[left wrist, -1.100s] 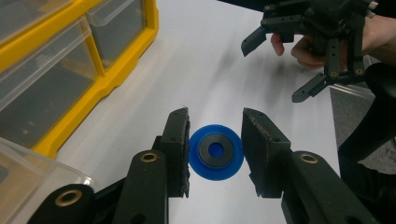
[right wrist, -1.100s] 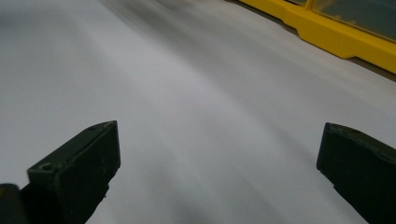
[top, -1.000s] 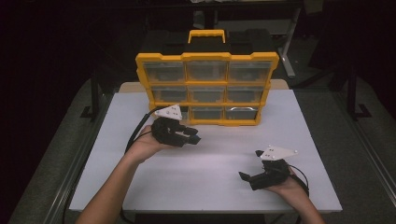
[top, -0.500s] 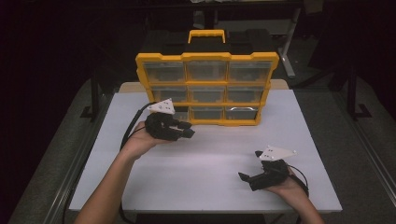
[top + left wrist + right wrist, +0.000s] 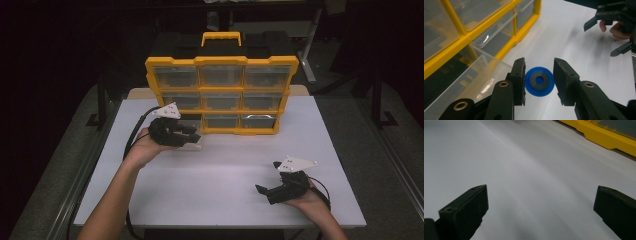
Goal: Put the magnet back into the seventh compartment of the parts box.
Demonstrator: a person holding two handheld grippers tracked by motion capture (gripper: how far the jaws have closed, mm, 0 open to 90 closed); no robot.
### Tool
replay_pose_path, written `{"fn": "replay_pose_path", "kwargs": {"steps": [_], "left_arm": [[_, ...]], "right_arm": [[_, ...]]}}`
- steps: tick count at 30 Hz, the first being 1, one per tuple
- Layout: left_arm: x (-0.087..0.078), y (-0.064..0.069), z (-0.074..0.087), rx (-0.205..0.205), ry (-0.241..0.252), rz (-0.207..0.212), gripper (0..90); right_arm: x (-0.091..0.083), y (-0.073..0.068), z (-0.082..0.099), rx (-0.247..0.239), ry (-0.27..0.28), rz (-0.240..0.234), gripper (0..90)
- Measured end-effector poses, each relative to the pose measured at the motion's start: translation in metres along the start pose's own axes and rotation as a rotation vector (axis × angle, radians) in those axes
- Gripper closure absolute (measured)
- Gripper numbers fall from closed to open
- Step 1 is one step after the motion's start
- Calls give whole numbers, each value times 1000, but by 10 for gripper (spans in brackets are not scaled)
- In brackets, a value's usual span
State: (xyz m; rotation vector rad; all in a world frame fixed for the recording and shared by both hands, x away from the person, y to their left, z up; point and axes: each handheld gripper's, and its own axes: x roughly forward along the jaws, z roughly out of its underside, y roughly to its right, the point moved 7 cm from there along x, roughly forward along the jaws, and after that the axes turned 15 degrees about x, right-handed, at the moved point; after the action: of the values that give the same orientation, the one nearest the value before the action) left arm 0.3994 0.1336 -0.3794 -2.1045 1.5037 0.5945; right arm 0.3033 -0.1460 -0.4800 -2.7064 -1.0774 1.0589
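My left gripper (image 5: 193, 137) hovers in front of the organizer's bottom-left corner, and its black jaws are shut on a small blue wheel (image 5: 539, 81) with a dark hub. In the left gripper view, the left gripper (image 5: 539, 68) holds the wheel just right of a clear drawer (image 5: 474, 75) pulled out of the yellow organizer (image 5: 524, 32). My right gripper (image 5: 268, 177) rests near the table's front right edge, held in a hand, with its jaws wide apart. In its own view, the right gripper (image 5: 540, 202) has only bare white tabletop between the jaws.
The yellow organizer (image 5: 220, 61) with several clear drawers and a top handle stands at the back of the white table (image 5: 225, 200). Its yellow base (image 5: 604, 137) lies ahead of the right gripper. Dark floor surrounds the table.
My left hand has carried its gripper leftward and a little farther from the person, along the organizer's front. The right gripper has stayed put.
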Motion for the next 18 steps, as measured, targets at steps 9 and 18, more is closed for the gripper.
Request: {"fn": "replay_pose_path", "kwargs": {"steps": [9, 18], "left_arm": [[-7, -11, 7, -27, 3, -29, 628], [-13, -26, 17, -50, -9, -80, 628]], "right_arm": [[0, 0, 1, -2, -7, 4, 0], [0, 0, 1, 0, -6, 2, 0]]}}
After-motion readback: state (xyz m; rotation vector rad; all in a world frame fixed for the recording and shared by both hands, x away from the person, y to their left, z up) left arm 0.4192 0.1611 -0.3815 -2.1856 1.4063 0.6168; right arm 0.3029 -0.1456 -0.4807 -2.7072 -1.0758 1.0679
